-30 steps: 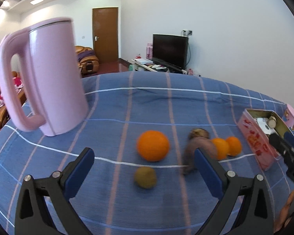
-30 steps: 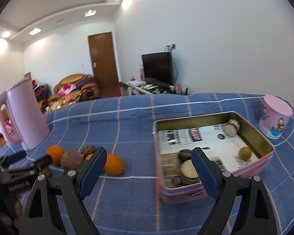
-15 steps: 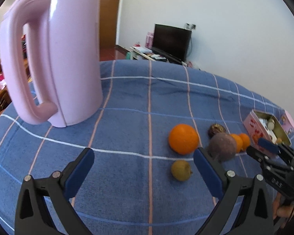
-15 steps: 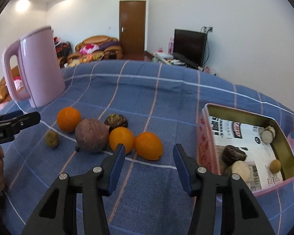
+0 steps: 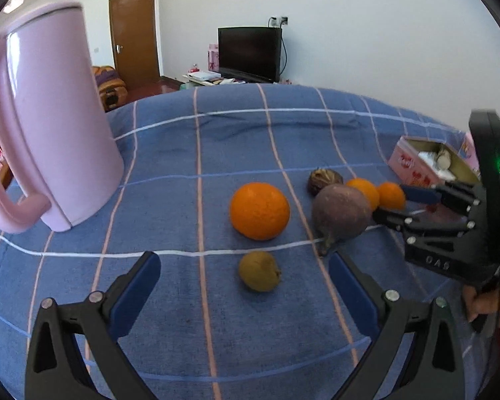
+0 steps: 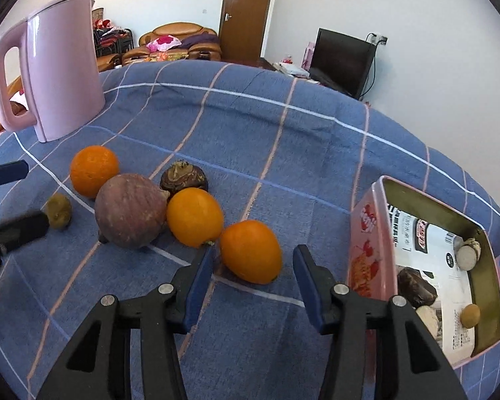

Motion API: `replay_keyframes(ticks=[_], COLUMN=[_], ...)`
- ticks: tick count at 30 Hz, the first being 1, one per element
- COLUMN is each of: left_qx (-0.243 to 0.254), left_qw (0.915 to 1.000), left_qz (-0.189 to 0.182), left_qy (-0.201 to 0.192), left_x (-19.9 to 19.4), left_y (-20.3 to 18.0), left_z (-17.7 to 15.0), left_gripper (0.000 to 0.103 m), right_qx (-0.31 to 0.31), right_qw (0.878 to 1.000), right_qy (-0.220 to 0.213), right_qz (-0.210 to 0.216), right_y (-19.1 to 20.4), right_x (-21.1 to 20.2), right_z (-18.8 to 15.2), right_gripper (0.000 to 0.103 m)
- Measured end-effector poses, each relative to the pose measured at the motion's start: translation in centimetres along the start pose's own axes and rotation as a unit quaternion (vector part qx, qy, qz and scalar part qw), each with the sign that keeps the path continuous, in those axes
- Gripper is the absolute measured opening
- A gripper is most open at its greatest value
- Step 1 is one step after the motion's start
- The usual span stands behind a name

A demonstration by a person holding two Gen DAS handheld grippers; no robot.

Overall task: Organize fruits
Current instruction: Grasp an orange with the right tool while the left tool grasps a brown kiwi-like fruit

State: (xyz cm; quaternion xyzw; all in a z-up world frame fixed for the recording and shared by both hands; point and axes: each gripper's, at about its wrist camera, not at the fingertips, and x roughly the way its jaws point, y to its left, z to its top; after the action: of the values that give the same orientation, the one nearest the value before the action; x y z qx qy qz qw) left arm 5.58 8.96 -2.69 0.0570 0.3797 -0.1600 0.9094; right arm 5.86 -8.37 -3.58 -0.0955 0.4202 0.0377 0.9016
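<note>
On the blue checked cloth lie a large orange (image 5: 259, 210), a purple round fruit (image 5: 341, 215), a dark brown fruit (image 5: 325, 180), a small green-brown fruit (image 5: 259, 270) and two small oranges (image 6: 195, 216). My right gripper (image 6: 252, 256) has its jaws closing. The nearer small orange (image 6: 250, 251) sits between its fingertips with small gaps on both sides. My left gripper (image 5: 243, 260) stands open and wide, with the green-brown fruit just beyond its tips. Nothing is held. The right gripper (image 5: 389, 204) also shows at the right of the left wrist view.
A tall pink kettle (image 5: 56, 133) stands at the left on the cloth. A pink tin (image 6: 366, 233) holding several small fruits sits at the right, with a pink cup behind it. A hand (image 5: 490, 303) grips the right tool. The left gripper (image 6: 36, 196) shows at the left edge.
My right gripper swung left from above the tin to the small oranges and narrowed its jaws around the nearer one. The left wrist view shifted toward the kettle, then back to the fruit.
</note>
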Motion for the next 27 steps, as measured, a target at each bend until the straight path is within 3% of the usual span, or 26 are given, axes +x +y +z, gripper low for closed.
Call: replay_keyframes(ticks=[4, 7, 8, 11, 12, 16, 20, 23, 27], left_qx=[-0.003, -0.031, -0.04, -0.05, -0.051, -0.054, -0.062, -0.065, -0.065], left_qw=[0.9999, 0.9983, 0.9977, 0.997, 0.9969, 0.9976, 0.9948, 0.9875, 0.9804], left_qz=[0.005, -0.021, -0.023, -0.042, -0.045, -0.037, -0.027, -0.029, -0.027], left_qy=[0.016, 0.044, 0.049, 0.041, 0.041, 0.022, -0.076, -0.141, -0.184], left_x=[1.0, 2.1, 2.3, 2.0, 1.9, 1.4, -1.7, -3.6, -4.6], left_y=[0.0, 0.8, 1.1, 1.5, 1.5, 1.4, 1.5, 1.7, 2.1], left_z=[0.3, 0.2, 0.2, 0.1, 0.0, 0.0, 0.3, 0.4, 0.6], left_gripper=[0.091, 0.067, 0.059, 0.031, 0.028, 0.028, 0.028, 0.028, 0.028], right_qx=[0.014, 0.018, 0.016, 0.014, 0.017, 0.049, 0.08, 0.09, 0.077], right_qw=[1.0, 1.0, 0.999, 1.0, 0.999, 0.994, 0.983, 0.98, 0.978], right_qy=[0.004, 0.005, 0.005, 0.0, -0.005, -0.062, -0.126, -0.151, -0.19], right_qz=[0.014, 0.025, 0.027, 0.025, 0.03, 0.072, 0.104, 0.089, 0.042], right_y=[-0.3, -0.4, -0.3, 0.0, 0.0, -0.7, -1.7, -1.6, -0.9], right_x=[0.5, 0.7, 0.7, 0.4, 0.2, -2.1, -4.8, -6.0, -7.6], right_z=[0.5, 0.6, 0.6, 0.6, 0.6, 0.0, -1.2, -1.7, -1.9], right_gripper=[0.051, 0.049, 0.039, 0.037, 0.037, 0.037, 0.037, 0.037, 0.037])
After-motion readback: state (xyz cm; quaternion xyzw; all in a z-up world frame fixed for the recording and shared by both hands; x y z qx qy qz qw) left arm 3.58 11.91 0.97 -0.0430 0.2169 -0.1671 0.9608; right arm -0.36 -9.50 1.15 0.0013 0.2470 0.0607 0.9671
